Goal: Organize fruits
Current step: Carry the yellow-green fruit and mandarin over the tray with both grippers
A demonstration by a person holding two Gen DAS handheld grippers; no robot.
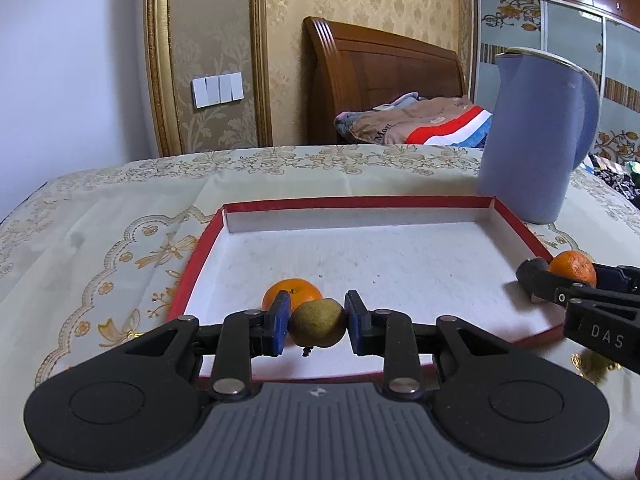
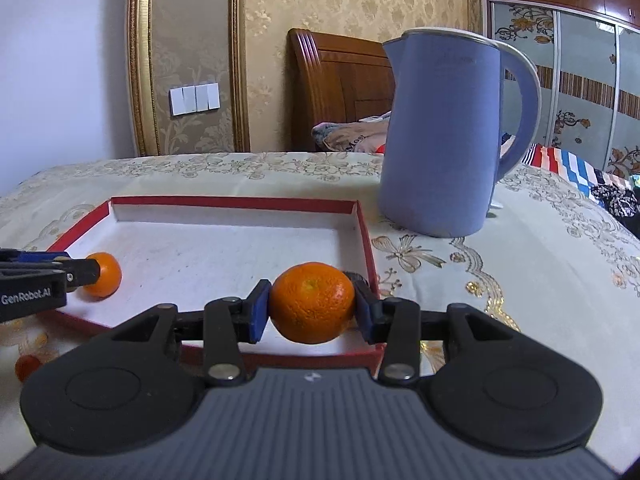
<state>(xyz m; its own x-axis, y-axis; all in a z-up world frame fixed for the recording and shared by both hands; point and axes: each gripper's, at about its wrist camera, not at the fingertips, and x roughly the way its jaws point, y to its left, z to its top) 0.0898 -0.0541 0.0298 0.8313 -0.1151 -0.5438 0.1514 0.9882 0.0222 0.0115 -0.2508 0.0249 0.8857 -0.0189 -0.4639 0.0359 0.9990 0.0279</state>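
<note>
The kiwi (image 1: 318, 323), brownish-green, sits pinched between the blue pads of the left tongs (image 1: 317, 322), just over the near edge of the red-rimmed tray (image 1: 360, 201). A loose mandarin (image 1: 293, 291) lies on the tray floor directly behind it, close to the tray's near-left corner. The right tongs (image 2: 311, 305) grip a second mandarin (image 2: 312, 302) firmly on both sides, near the tray's near-right corner; whether it rests on the floor or hangs a little above cannot be told.

The step in hand looks like delivery: both fruits are being brought into the tray. The next move calls for lowering each until it sits on the white floor, then spreading the pads gently so the round fruit does not roll, and keeping the kiwi from knocking the mandarin behind it.

Only the right wrist view shows a small orange fruit (image 2: 26, 366) on the table, outside the tray's near-left side, still to be collected. The blue kettle (image 2: 444, 136) stands beyond the tray's far-right corner. Only the left wrist view shows the kiwi itself.
</note>
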